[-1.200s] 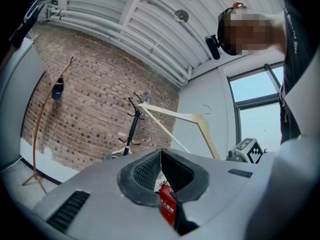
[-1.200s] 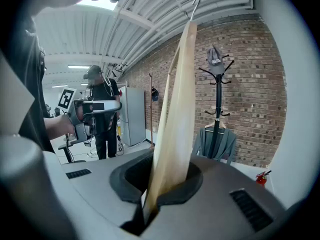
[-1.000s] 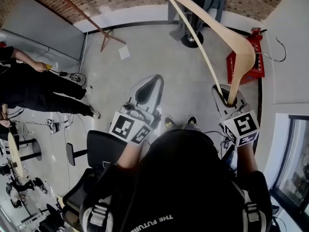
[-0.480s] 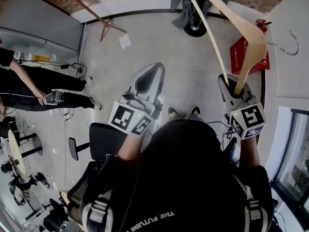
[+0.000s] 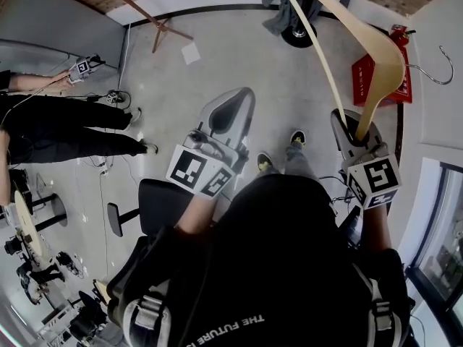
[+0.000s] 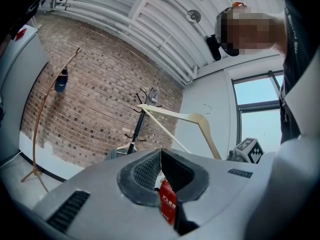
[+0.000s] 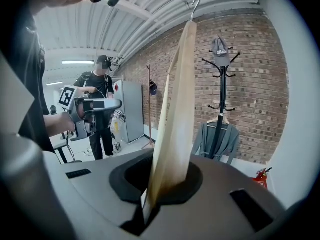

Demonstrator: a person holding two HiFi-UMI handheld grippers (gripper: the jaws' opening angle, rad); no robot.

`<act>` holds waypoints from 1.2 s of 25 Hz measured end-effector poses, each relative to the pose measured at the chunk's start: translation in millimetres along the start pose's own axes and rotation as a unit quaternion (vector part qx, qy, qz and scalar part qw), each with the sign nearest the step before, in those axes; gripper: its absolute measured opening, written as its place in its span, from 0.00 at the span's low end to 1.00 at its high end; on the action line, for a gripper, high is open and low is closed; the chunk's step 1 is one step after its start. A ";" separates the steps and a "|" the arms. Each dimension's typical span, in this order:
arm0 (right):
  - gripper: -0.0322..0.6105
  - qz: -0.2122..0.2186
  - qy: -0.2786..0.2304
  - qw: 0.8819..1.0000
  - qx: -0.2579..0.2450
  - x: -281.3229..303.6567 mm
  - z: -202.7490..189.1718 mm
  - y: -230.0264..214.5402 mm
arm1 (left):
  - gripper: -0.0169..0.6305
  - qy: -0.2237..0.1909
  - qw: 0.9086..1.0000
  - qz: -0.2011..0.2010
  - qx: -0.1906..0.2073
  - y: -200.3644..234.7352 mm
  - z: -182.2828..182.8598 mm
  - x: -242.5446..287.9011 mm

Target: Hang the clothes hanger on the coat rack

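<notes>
Right claw (image 5: 357,127) clamps the wooden hanger (image 5: 387,65) by one arm. Steer its hook (image 5: 451,69) toward the coat rack (image 7: 222,99) — left claw (image 5: 239,101) closed, empty.

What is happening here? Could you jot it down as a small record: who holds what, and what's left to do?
Right gripper: shut on one end of the hanger, hook uppermost
Left gripper: shut, empty
Coat rack: ahead, by the brick wall, apart from the hanger
On rack: cap on top, grey garment lower down
Hung: not yet
</notes>
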State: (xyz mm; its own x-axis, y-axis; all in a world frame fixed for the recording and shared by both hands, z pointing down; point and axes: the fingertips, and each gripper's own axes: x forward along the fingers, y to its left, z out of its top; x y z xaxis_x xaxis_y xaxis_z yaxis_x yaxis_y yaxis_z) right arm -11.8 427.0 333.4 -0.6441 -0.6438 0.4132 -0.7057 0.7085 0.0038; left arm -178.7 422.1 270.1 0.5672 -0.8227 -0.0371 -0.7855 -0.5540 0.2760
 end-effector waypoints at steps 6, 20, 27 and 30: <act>0.08 0.007 0.003 1.000 -0.015 19.8 -0.4 -37.8 | 0.06 0.006 1.000 0.005 0.003 13.8 -4.8 45.6; 0.08 0.025 -0.019 0.999 -0.029 39.7 5.5 -183.4 | 0.06 0.021 0.999 0.014 0.046 -6.1 -0.3 189.5; 0.08 0.027 -0.013 0.999 -0.018 54.4 8.0 -196.1 | 0.06 0.032 0.999 0.006 0.041 4.2 1.8 209.0; 0.08 0.027 -0.011 0.999 -0.015 62.6 8.7 -203.0 | 0.06 0.031 0.999 0.001 0.040 11.7 -0.2 219.6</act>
State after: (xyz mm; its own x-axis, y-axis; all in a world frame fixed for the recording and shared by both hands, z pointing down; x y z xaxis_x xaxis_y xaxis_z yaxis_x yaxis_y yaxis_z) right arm 88.6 240.3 350.6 -0.6871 -0.6111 0.3929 -0.6616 0.7498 0.0091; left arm -63.3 234.9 265.3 0.5778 -0.8158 0.0229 -0.8025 -0.5628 0.1983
